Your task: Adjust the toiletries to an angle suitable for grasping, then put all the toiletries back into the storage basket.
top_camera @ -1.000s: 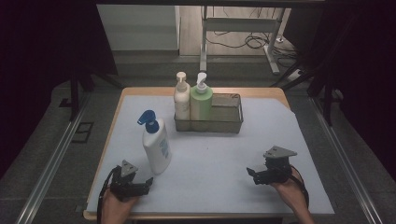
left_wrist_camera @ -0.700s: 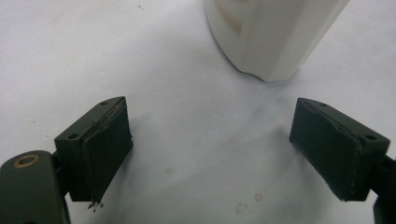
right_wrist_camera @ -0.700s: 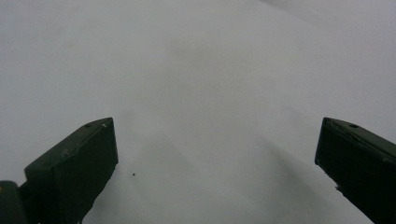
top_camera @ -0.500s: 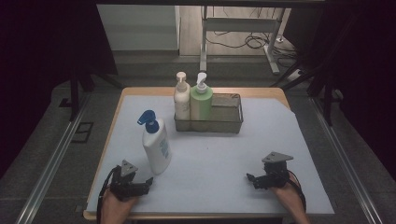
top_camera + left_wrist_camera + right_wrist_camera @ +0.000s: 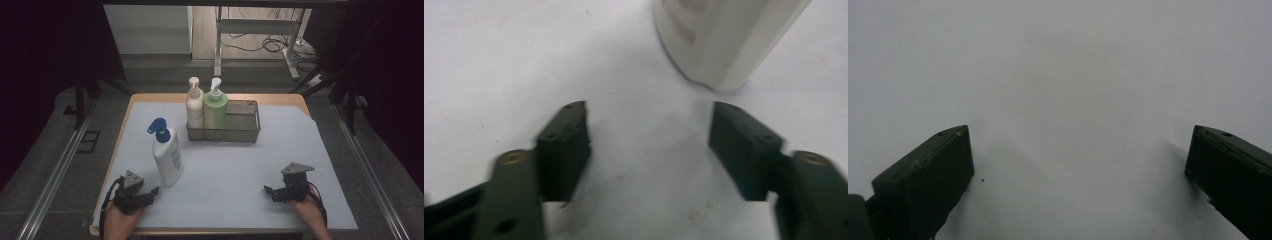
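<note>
A white bottle with a blue pump (image 5: 167, 156) stands upright on the white sheet at the front left. My left gripper (image 5: 151, 191) rests low on the sheet just in front of it, pointing right. In the left gripper view the bottle's base (image 5: 724, 45) stands just beyond the gripper's (image 5: 649, 125) tips. Its jaws have just been closing and stand apart with only bare sheet between them. My right gripper (image 5: 268, 191) lies low at the front right, pointing left, and in its own view it (image 5: 1078, 150) is wide open over bare sheet.
A wire basket (image 5: 246, 134) at the back middle holds a cream pump bottle (image 5: 194, 106) and a green pump bottle (image 5: 215, 109) at its left end. The white sheet (image 5: 225, 170) covers the wooden table. Metal rails run along both sides on the floor.
My right gripper has sunk closer to the sheet. The left hand and the bottles have stayed where they were.
</note>
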Demonstrator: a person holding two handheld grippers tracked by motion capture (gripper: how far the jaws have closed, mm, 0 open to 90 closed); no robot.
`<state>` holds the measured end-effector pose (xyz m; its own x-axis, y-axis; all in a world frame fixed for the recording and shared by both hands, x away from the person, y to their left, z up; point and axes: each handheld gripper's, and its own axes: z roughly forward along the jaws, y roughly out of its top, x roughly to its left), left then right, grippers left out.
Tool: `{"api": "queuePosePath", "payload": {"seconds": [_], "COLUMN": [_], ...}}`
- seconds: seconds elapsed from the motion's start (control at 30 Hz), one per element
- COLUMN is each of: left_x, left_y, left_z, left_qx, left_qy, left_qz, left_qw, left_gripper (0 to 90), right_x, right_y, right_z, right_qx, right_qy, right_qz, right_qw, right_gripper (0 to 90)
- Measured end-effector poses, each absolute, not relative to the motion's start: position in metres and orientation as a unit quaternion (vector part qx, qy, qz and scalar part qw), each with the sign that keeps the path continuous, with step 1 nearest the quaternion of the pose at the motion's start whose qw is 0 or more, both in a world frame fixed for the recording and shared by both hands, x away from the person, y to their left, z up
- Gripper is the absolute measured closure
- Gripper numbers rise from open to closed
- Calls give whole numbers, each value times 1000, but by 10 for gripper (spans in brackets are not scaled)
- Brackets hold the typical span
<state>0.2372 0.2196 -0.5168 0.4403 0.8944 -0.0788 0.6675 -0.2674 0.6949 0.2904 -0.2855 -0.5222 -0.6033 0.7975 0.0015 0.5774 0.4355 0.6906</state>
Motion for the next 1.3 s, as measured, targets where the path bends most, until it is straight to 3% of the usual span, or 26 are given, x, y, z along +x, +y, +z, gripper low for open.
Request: {"api": "queuePosePath", "payload": {"seconds": [0.3, 0.8, 1.3], "left_x": [249, 283, 298], "left_y": [220, 218, 207], "left_z": [-512, -516, -517], "left_qx": [774, 778, 787], "left_qy": [504, 506, 481], "left_qz": [177, 145, 129], "left_qw": [341, 342, 364], "left_gripper": [538, 824, 895], "right_x": [290, 290, 290], "right_y": [-286, -286, -286], "right_z": [-522, -522, -522], "right_qx": [413, 413, 413], "right_qy": [831, 831, 831], "right_qz": [334, 334, 334], "right_qw": [166, 166, 166], "right_gripper": [0, 0, 0]}}
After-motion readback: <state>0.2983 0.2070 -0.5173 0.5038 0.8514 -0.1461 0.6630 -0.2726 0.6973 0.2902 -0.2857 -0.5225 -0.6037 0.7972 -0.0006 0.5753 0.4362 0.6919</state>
